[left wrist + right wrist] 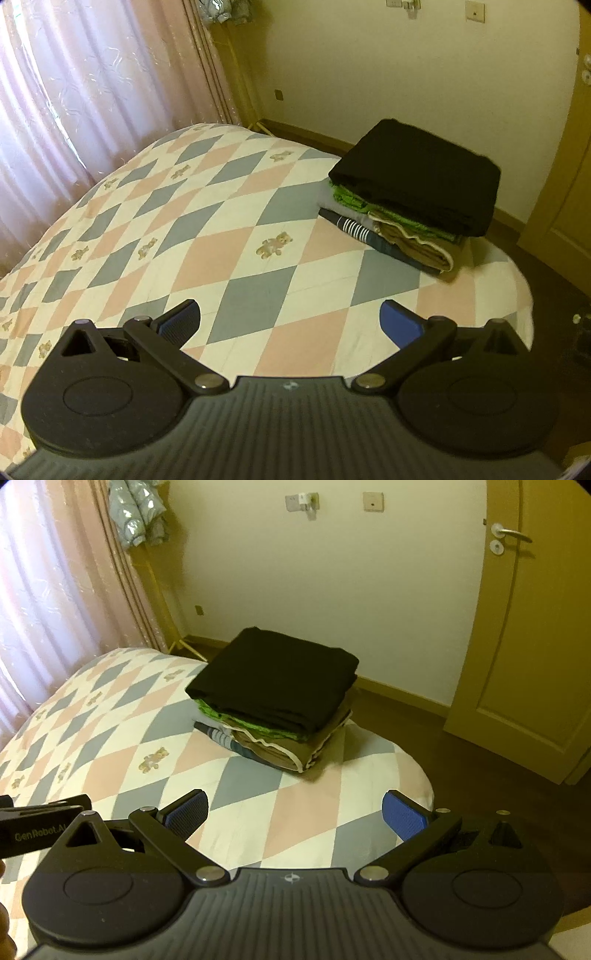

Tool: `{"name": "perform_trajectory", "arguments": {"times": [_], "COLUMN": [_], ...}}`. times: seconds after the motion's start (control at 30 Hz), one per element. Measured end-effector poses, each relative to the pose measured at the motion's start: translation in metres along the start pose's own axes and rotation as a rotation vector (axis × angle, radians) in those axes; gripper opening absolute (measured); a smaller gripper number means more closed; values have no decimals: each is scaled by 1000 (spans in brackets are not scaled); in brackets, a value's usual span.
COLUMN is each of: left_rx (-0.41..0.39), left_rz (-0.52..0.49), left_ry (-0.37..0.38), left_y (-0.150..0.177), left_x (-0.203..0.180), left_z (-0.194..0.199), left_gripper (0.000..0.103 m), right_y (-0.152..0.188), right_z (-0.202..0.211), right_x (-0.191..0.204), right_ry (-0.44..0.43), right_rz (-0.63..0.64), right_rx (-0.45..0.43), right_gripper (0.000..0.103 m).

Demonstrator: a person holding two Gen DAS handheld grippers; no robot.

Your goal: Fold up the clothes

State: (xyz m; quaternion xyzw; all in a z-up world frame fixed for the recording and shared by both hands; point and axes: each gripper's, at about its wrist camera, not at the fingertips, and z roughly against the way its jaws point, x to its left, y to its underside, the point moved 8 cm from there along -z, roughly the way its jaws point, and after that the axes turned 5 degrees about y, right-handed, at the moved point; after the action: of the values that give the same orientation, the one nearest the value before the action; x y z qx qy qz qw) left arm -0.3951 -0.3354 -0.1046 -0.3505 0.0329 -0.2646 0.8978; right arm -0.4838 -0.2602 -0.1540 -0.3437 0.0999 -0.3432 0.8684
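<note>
A stack of folded clothes rests on the bed's far right corner, with a black garment on top and green, tan and striped pieces beneath. The right wrist view shows the same stack of folded clothes straight ahead. My left gripper hovers open over the quilt, well short of the stack, with nothing between its blue pads. My right gripper is also open and empty above the quilt near the bed's corner. The body of the left gripper pokes in at the left edge of the right wrist view.
The bed wears a diamond-patterned quilt in pink, grey and white with teddy bears. Pink curtains hang on the left. A door stands on the right past dark floor. A jacket on a rack stands in the corner.
</note>
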Motion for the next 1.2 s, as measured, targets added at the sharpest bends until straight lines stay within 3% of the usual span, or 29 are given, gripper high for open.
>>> {"name": "perform_trajectory", "arguments": {"times": [0.4, 0.8, 1.2], "left_rx": [7, 66, 89], "left_rz": [-121, -111, -124], "left_ry": [78, 259, 291], "left_y": [1, -6, -1], "left_x": [6, 12, 21], "left_z": [-79, -90, -114], "left_gripper": [102, 102, 102], "right_y": [16, 3, 20], "right_z": [-43, -36, -47], "right_x": [12, 25, 41], "right_ry": [117, 146, 144], "right_rz": [-46, -105, -124], "right_rx": [-61, -94, -68], "right_gripper": [103, 103, 103]}}
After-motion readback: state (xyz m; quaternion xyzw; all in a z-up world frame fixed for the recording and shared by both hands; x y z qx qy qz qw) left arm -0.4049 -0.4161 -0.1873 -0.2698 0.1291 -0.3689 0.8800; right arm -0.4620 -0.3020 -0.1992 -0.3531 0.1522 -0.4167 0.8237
